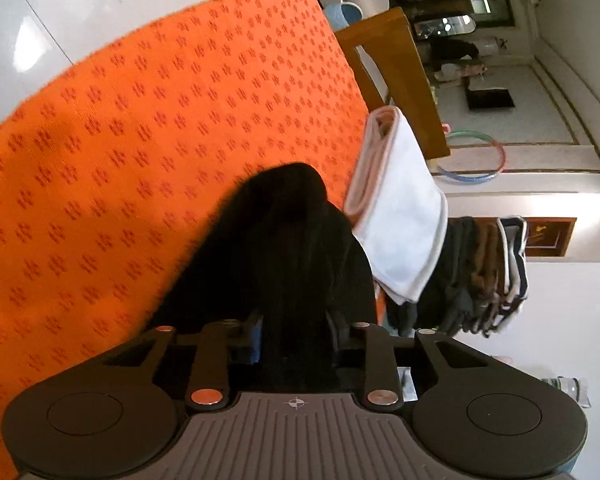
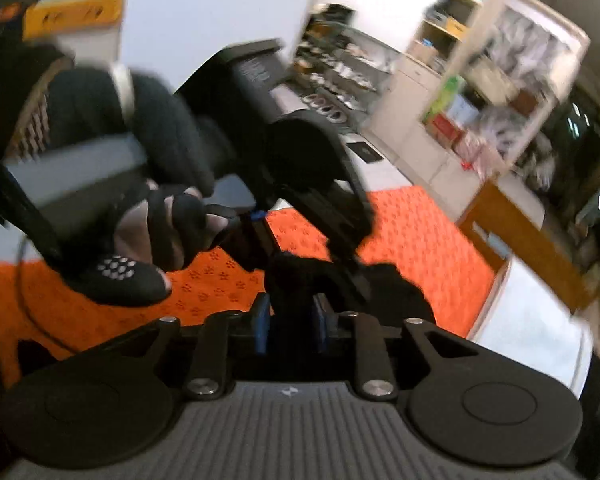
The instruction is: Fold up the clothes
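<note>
The left gripper [image 1: 296, 332] is clamped on a black garment [image 1: 284, 240], whose dark cloth bunches between its fingers and rises in a hump that blocks much of the forward view. Under it lies an orange patterned cloth [image 1: 160, 120] covering the work surface. Just beside the black garment, toward the surface's edge, sits a folded white garment with a pinkish trim [image 1: 400, 216], and next to that a stack of dark, brown and striped folded clothes [image 1: 480, 276]. Past the edge stand a wooden chair [image 1: 396, 76], a blue bucket [image 1: 342, 12] and a coloured hoop [image 1: 484, 160] on the pale floor. In the right wrist view, which is blurred, the right gripper [image 2: 290, 320] also pinches the black garment [image 2: 300, 276] between its blue-padded fingers, above the same orange cloth [image 2: 412, 240]. The left gripper [image 2: 300, 184] crosses directly in front, held by a gloved hand [image 2: 160, 232], and covers the middle of the scene. Cluttered shelves [image 2: 500, 72] and the wooden chair [image 2: 512, 236] stand beyond.
</note>
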